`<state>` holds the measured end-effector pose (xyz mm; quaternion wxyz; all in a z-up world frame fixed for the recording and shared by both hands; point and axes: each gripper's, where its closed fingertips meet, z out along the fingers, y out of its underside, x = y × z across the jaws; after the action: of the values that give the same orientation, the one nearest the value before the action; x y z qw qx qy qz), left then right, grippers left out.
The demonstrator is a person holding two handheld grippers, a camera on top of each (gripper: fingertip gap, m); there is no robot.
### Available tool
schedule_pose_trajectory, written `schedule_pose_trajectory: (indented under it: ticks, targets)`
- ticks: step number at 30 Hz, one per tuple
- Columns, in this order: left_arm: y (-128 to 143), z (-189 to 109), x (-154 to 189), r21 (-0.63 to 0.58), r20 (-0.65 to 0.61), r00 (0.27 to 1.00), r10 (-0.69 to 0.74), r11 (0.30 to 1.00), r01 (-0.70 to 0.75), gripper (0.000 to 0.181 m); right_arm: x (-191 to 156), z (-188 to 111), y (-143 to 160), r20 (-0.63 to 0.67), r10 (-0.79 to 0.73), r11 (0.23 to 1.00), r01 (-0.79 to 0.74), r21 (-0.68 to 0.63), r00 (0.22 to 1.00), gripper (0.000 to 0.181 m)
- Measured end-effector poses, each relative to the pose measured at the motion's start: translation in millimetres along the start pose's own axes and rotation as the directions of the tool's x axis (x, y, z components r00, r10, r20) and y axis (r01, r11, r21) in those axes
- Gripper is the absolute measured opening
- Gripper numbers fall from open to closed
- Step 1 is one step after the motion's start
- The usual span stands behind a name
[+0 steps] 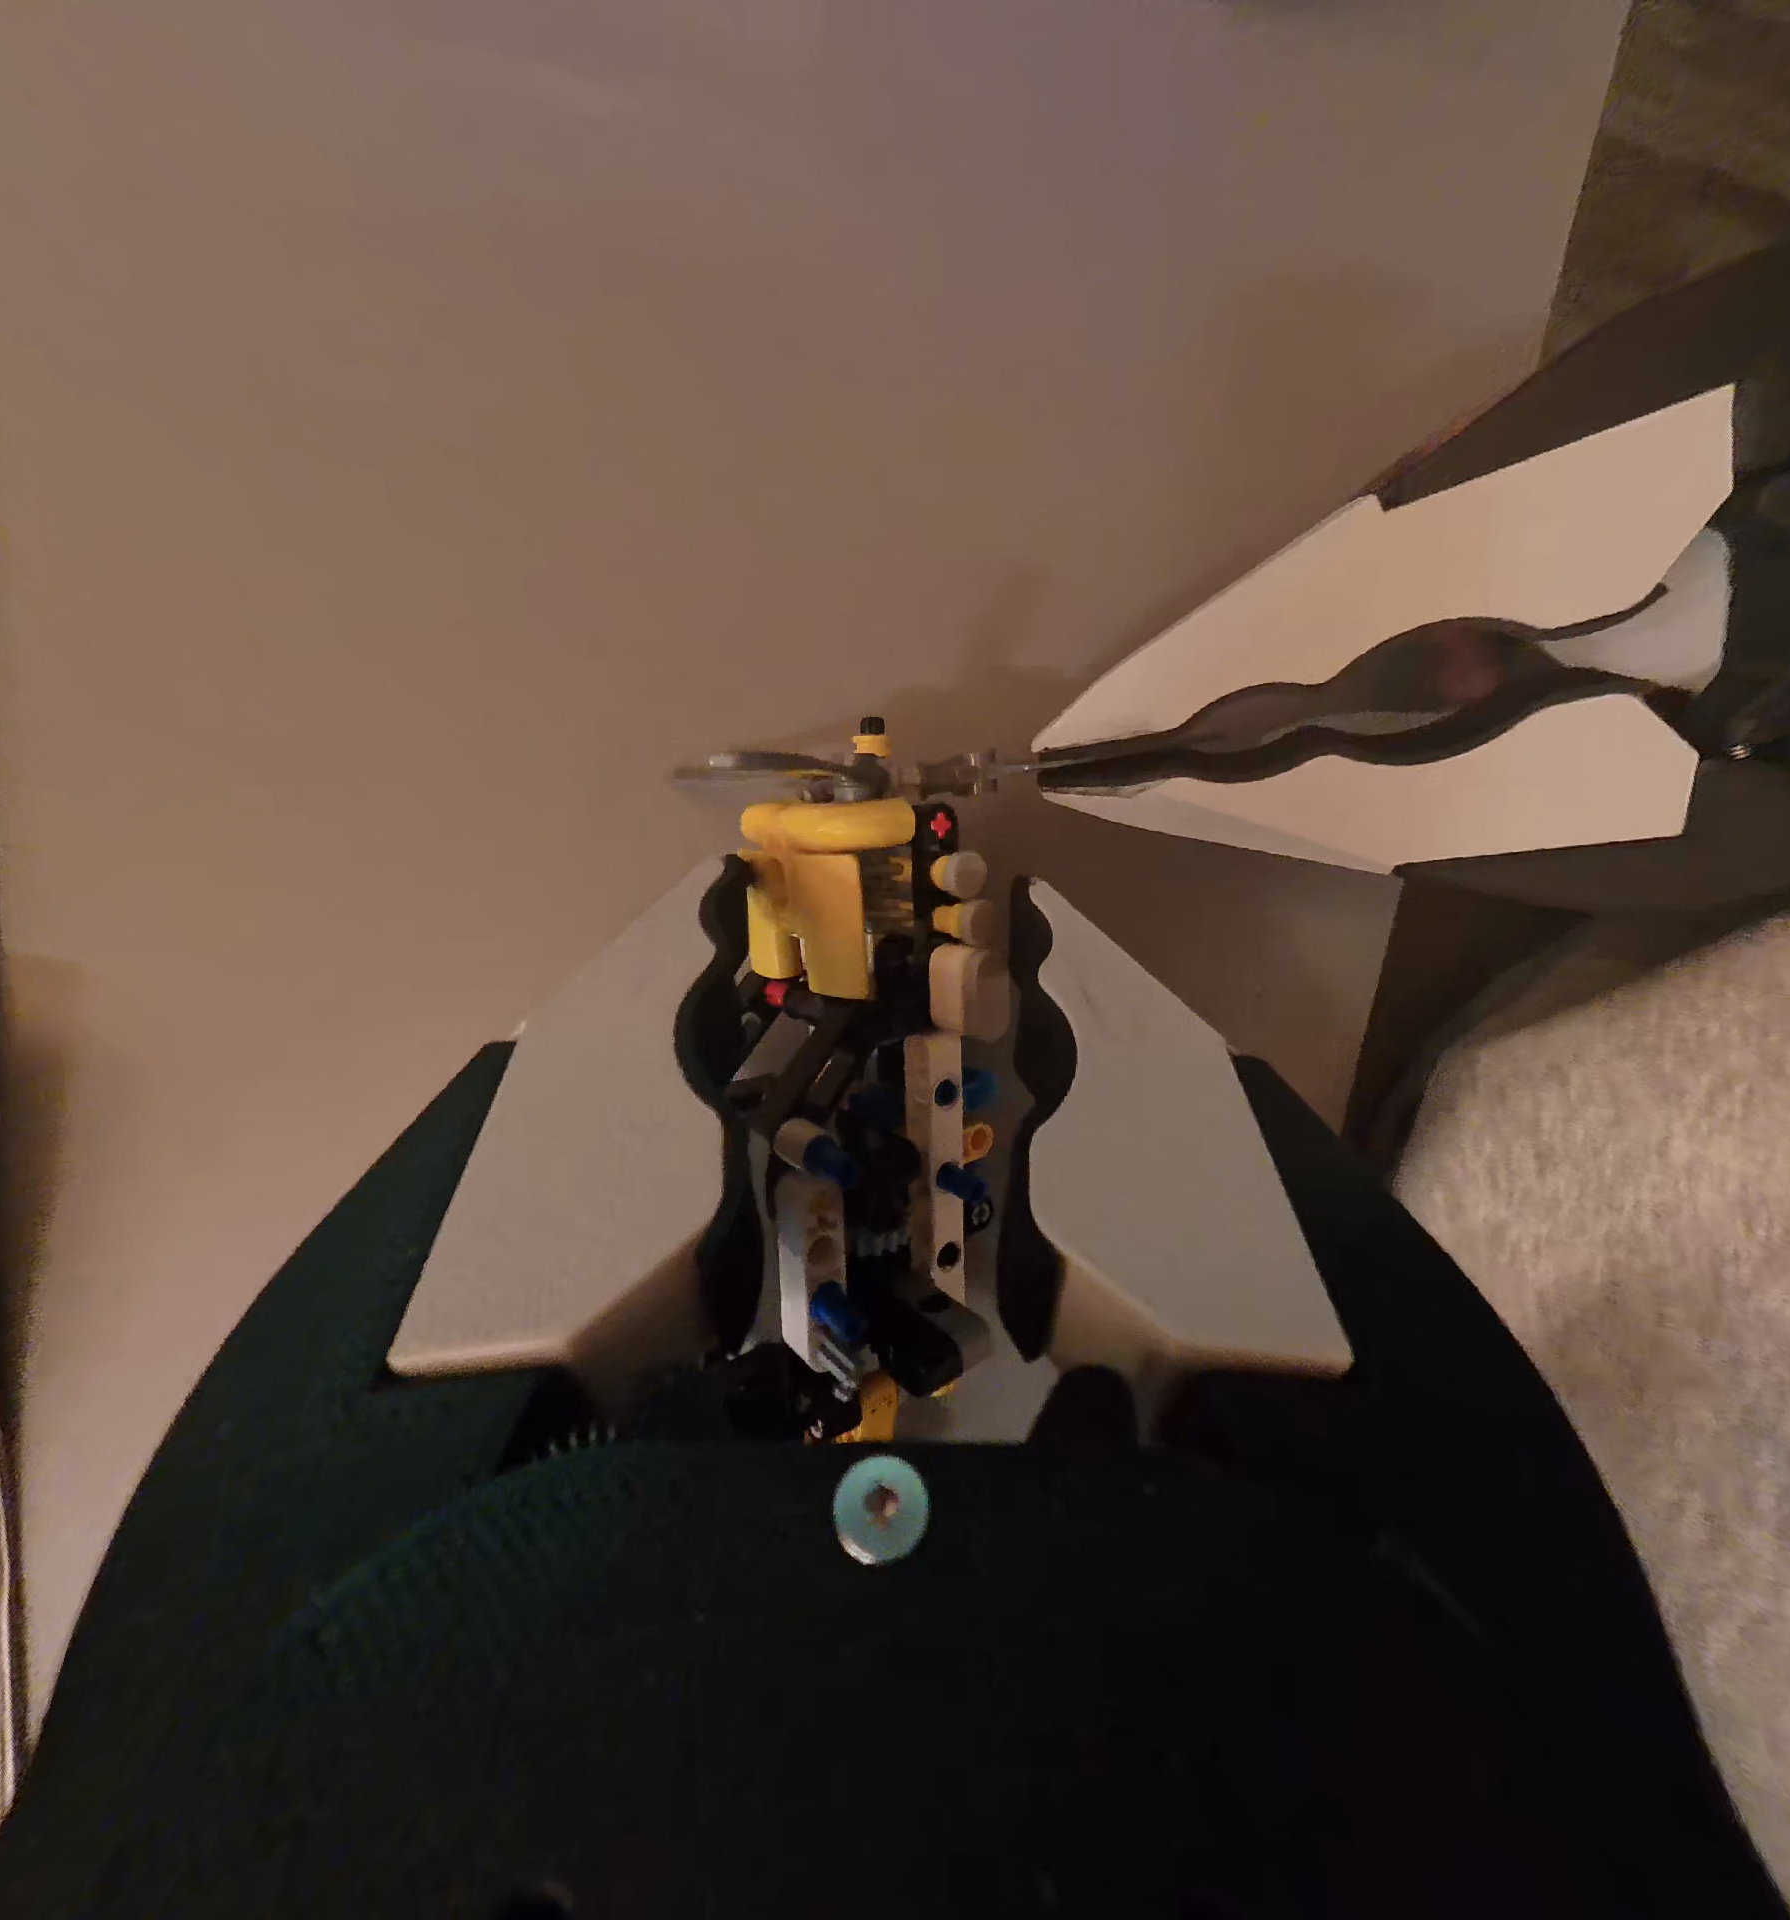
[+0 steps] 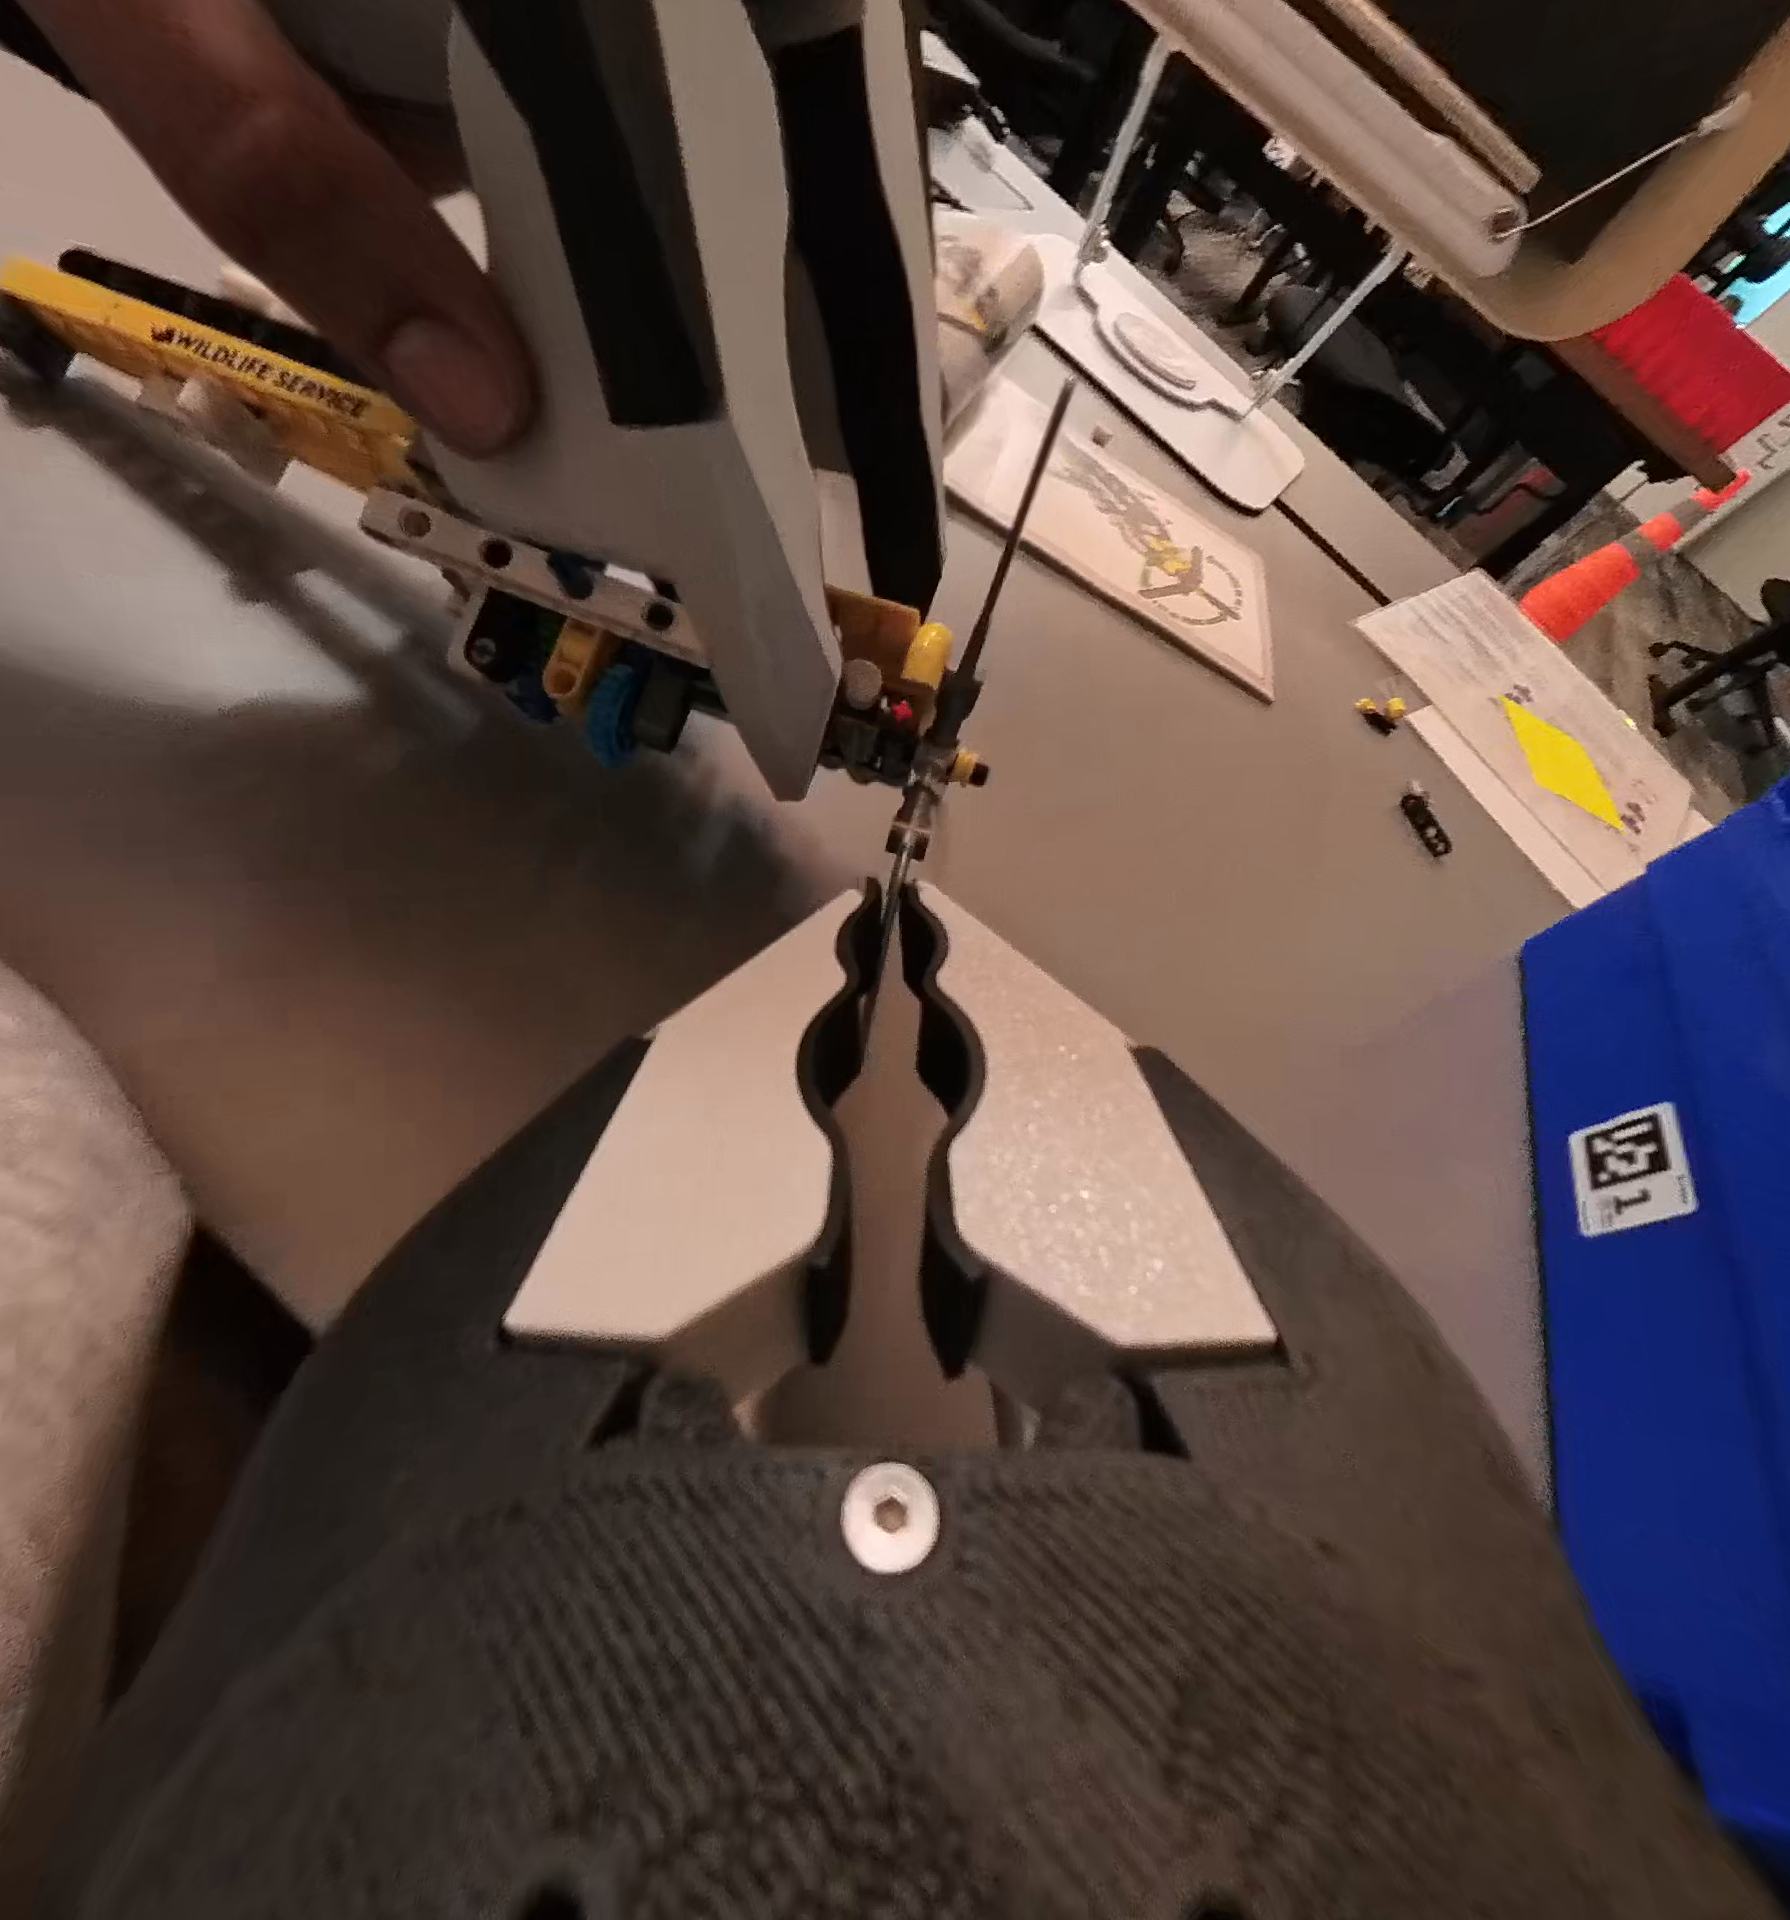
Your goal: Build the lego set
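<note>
Model: the small yellow, black and white toy helicopter (image 1: 860,1049) is held off the table between the left gripper's fingers, its rotor at the far end, at 12 o'clock in the left wrist view.
Left gripper (image 1: 870,914): clenched on the helicopter's body, pads pressing both flanks.
Right gripper (image 2: 896,904): pinched on the tip of a thin grey rotor blade (image 1: 958,771), entering the left wrist view from 3 o'clock.
Handling: I judge the model light and stiff in the body, but the pegged joints could pop under twist. The blade looks thin and springy, so a light pinch at its tip suits turning; firm hold belongs on the body beams.
Loose part: a yellow-and-black tail section (image 2: 195,364) lies on the table (image 2: 1130,831) at 10 o'clock in the right wrist view.
Edges: a blue bin (image 2: 1701,1247) stands close at 3 o'clock; paper sheets (image 2: 1493,675) lie at 2 o'clock.
Room: open tabletop beyond the rotor; a person's hand (image 2: 351,239) crowds 11 o'clock.
</note>
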<state>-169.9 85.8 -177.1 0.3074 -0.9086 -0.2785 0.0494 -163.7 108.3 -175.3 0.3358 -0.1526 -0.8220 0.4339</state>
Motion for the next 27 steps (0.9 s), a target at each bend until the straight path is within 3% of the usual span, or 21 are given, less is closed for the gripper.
schedule_pose_trajectory:
  ticks: [1,7,15,27]
  targets:
    - [2.6,0.4,2.6,-0.001,0.008,1.0,0.009,1.0,-0.009,0.05,-3.0,-1.7,2.0,0.008,-0.01,1.0,0.01,-0.006,1.0,0.002]
    - [14.7,6.0,9.3,-0.011,0.033,0.999,-0.025,1.0,0.025,0.055,-15.8,-3.9,11.3,0.056,-0.015,0.999,0.017,-0.03,0.998,0.003]
    - [21.6,16.6,4.4,-0.134,0.125,0.992,0.035,0.991,-0.018,0.053,-19.2,-1.3,17.2,0.122,0.018,0.998,-0.01,-0.061,0.992,0.003]
    - [21.2,16.3,-1.0,-0.126,0.194,0.981,0.006,0.992,0.019,0.053,-14.7,3.7,16.0,0.155,0.191,0.979,-0.176,-0.104,0.969,0.001]
